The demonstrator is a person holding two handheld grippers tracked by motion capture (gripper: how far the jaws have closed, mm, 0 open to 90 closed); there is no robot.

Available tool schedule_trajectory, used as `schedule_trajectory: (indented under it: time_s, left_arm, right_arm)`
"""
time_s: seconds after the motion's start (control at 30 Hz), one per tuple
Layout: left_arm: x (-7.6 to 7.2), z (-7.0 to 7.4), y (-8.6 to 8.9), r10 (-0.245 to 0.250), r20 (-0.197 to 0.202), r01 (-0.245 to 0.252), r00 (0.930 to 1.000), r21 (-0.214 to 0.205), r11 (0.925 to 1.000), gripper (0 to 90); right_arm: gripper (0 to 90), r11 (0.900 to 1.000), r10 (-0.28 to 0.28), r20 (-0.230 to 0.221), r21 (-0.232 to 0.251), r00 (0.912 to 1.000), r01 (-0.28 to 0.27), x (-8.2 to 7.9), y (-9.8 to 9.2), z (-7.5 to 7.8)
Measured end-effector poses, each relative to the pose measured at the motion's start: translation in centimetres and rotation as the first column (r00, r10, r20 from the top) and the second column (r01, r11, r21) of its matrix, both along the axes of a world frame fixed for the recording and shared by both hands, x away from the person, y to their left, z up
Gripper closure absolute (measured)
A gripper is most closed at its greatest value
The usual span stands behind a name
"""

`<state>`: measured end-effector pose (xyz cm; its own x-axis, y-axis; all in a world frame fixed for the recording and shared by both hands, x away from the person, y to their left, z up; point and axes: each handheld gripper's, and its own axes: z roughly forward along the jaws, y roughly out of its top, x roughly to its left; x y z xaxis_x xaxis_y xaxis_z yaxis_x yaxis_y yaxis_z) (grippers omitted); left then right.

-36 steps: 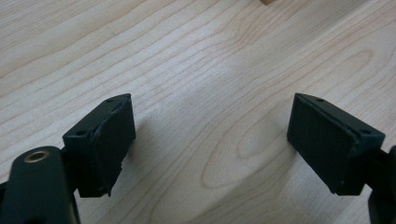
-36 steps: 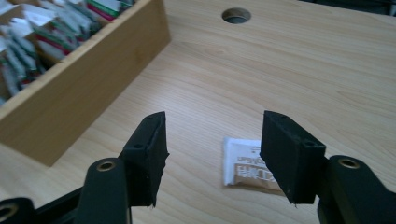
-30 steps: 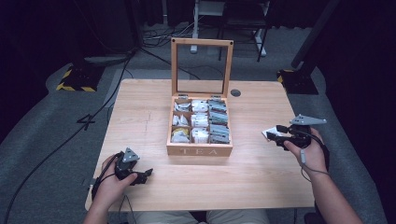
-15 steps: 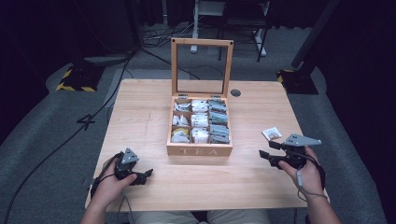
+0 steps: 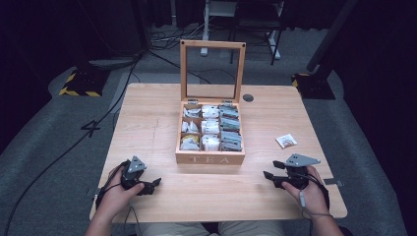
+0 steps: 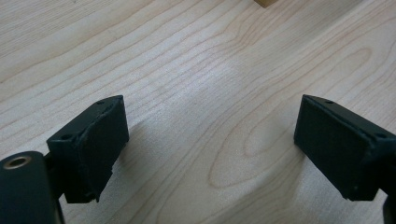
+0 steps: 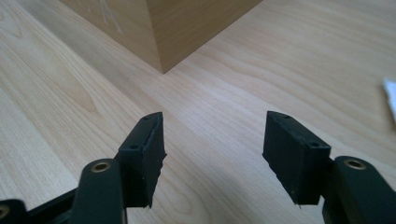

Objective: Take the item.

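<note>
- Table [image 5: 147, 113] holds tea box [image 5: 210, 157] at centre, lid propped upright so the packed compartments stay reachable.
- Right gripper [image 5: 269, 170] hangs low near the table's front edge, jaws apart and empty, aimed at the box corner [image 7: 159, 56].
- Left gripper [image 5: 155, 183] sits low at front left; jaws have just been opening, nothing between them.
- Tea packet [image 5: 286, 141] lies loose right of the box, apart from both grippers, likely taken out.

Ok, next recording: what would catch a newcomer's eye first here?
The open wooden tea box with its glass-paned lid upright, mid-table, its compartments packed with tea bags. Then a lone white sachet lying on the pale wooden table to its right, beyond the open, empty right gripper; the left gripper is open near the front edge.
</note>
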<state>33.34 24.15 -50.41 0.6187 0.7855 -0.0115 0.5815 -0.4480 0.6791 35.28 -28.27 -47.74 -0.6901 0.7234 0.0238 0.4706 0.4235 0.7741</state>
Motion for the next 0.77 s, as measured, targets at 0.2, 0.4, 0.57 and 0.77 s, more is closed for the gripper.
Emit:
schedule_trajectory:
  time_s: [0.2, 0.4, 0.57, 0.77]
  left_arm:
    - [0.1, 0.0, -0.1, 0.001, -0.006, -0.001, 1.0000, -0.007, 1.0000, 9.5]
    - [0.1, 0.0, -0.1, 0.000, -0.004, 0.000, 1.0000, -0.004, 1.0000, 9.3]
    - [0.1, -0.1, -0.1, 0.001, -0.009, -0.001, 1.0000, -0.008, 1.0000, 8.7]
    - [0.2, -0.1, -0.2, 0.005, -0.010, -0.005, 0.9999, -0.001, 1.0000, 7.3]
  right_arm:
    - [37.9, 0.9989, 0.009, -0.002, -0.045, 1.0000, -0.009, 0.4, 0.7, -1.0]
    - [31.0, 0.9959, 0.026, -0.022, -0.086, 0.9994, -0.027, 0.5, 1.4, -2.1]
    - [19.8, 0.9980, 0.019, -0.018, -0.059, 0.9997, -0.020, 0.7, 1.8, -2.6]
    - [14.4, 0.9978, 0.011, -0.025, -0.065, 0.9996, -0.013, 0.8, 2.2, -2.7]
